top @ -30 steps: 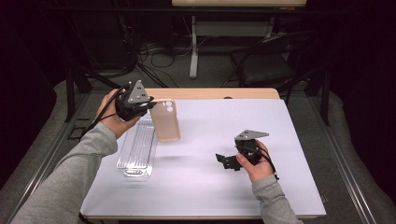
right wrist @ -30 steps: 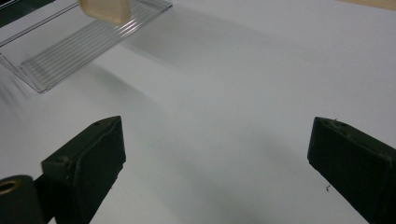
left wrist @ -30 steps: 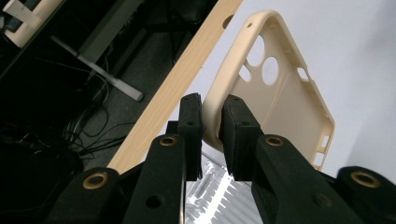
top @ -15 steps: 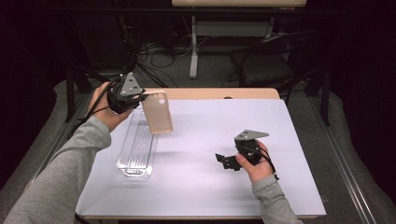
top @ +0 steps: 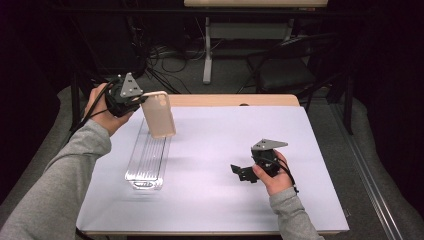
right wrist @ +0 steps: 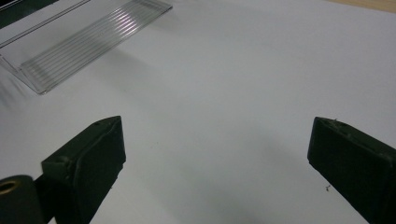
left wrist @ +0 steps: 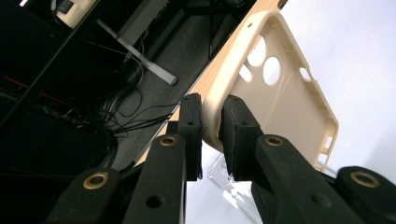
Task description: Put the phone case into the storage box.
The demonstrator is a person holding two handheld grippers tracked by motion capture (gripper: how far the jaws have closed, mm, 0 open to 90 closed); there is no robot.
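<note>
Left tongs [top: 141, 101] closed on one long side wall of the beige phone case [top: 160, 114]; in the left gripper view the pads pinch the rim [left wrist: 212, 126] from inside and outside, near the camera-cutout end. We hold the case in the air over the far left of the white tabletop [top: 220, 150], above the far end of the clear ribbed tray [top: 148, 161], and nothing supports it from below.

Right tongs [top: 240, 173] rest low on the tabletop to the right, jaws spread wide with nothing between them.

Handling judgement: we expect the case to be very light and thin-walled. It looks like soft, flexible plastic, though the views do not settle how stiff it is. A one-wall pinch should carry it easily, but the free end may sag or swing, and a smooth rim could slip under a twist.

Best hold, in our view: the thicker side rim, away from the camera holes and button slots, with light pressure. If alignment is needed, we would steady the opposite rim with the right tongs
</note>
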